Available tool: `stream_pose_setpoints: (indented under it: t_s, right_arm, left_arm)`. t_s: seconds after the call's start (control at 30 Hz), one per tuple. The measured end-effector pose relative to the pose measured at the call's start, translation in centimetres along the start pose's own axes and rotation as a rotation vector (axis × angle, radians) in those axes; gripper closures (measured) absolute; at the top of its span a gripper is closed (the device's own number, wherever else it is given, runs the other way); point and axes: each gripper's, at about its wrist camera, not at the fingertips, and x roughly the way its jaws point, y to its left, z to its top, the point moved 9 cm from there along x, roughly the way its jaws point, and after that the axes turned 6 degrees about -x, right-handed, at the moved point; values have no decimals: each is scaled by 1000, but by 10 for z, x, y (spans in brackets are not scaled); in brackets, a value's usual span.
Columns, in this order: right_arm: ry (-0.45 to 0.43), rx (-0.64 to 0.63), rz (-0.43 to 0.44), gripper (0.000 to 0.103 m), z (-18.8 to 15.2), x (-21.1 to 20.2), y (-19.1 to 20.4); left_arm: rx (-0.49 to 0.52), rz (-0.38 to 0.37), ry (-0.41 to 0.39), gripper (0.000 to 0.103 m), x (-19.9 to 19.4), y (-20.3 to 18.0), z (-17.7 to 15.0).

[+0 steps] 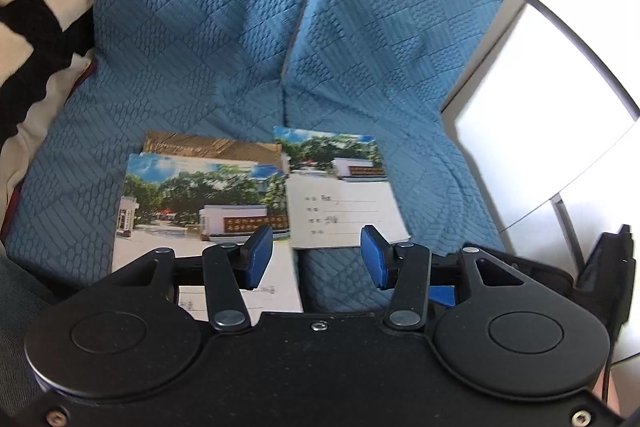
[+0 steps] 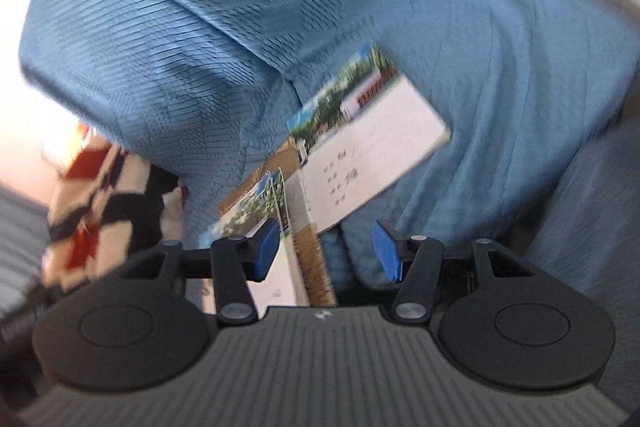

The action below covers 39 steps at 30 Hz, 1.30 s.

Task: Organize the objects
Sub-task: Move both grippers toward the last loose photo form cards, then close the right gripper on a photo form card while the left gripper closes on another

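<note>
Several thin notebooks with a photo cover lie on a blue quilted sofa seat (image 1: 200, 47). A stack (image 1: 192, 203) sits on the left over a brown one (image 1: 208, 145). A single notebook (image 1: 340, 195) with handwriting lies just to its right. My left gripper (image 1: 316, 239) hovers above the gap between them, open, with nothing between its blue pads. In the blurred right wrist view the single notebook (image 2: 372, 139) lies tilted ahead, with the stack (image 2: 256, 211) and the brown cover (image 2: 312, 251) lower left. My right gripper (image 2: 326, 227) is open above them, holding nothing.
A red, black and white patterned blanket (image 1: 36, 7) is bunched at the sofa's left end, seen also as the blanket (image 2: 104, 195) in the right wrist view. A white panel with grey edges (image 1: 540, 107) stands to the right of the sofa. The blue backrest cushions (image 2: 200, 27) rise behind the notebooks.
</note>
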Motion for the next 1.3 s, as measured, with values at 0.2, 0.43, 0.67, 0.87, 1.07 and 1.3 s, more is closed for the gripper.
stream_pose_setpoints:
  t_s: [0.2,0.43,0.67,0.87,1.07,1.3]
  right_arm:
    - [74,172,45,49,-5,49,-8]
    - [148,348,48,53,-16,98,-17]
    - [151,487,43,58,-21,120,-23]
    - [113,564,-9,63,-23,121,-26]
    - [55,654,-76,71,-26,119,-30]
    - [-8,637,-124,71,-20,126,-25]
  left_arm:
    - [-29,25,35,57,19,24,6]
    - [-64,33,69,57,40,44,12]
    - [-84,29,86,57,50,55,17]
    - [-92,28,93,57,53,61,17]
    - [-104,22,90,57,52,64,15]
    - [-112,20,78,57,45,70,15]
